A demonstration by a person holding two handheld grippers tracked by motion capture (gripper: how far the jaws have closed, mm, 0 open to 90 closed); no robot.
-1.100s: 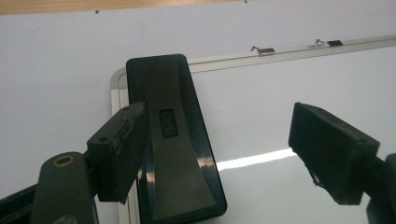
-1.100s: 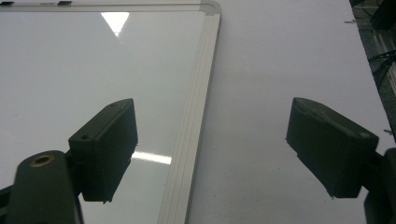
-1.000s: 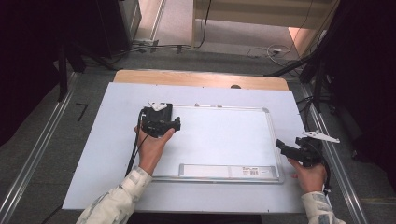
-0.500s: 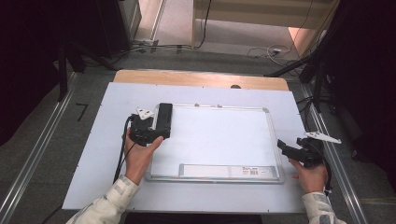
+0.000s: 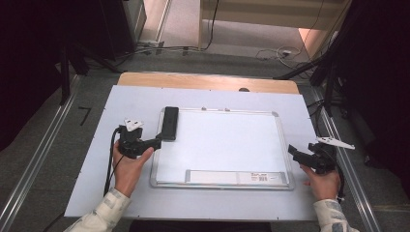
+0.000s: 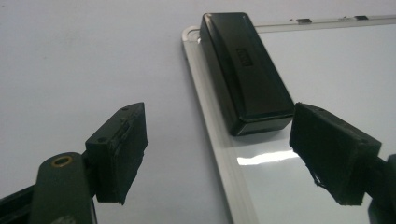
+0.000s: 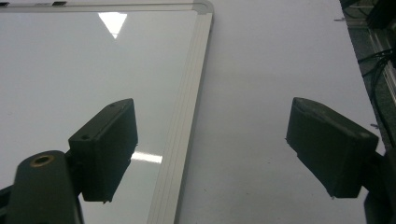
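We are holding the left gripper (image 6: 219,154) open and empty; the eraser (image 6: 244,70) is lying just ahead of its fingers, long axis running away along the whiteboard's (image 5: 227,145) far left edge. The right gripper (image 5: 303,155), also open, is sitting well apart.

eraser (image 5: 169,123) | black, oblong | flat on whiteboard (image 5: 227,145) far-left corner

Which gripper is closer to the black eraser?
The left gripper: its open jaws point at the eraser on the whiteboard's left edge. The right gripper is across the board.
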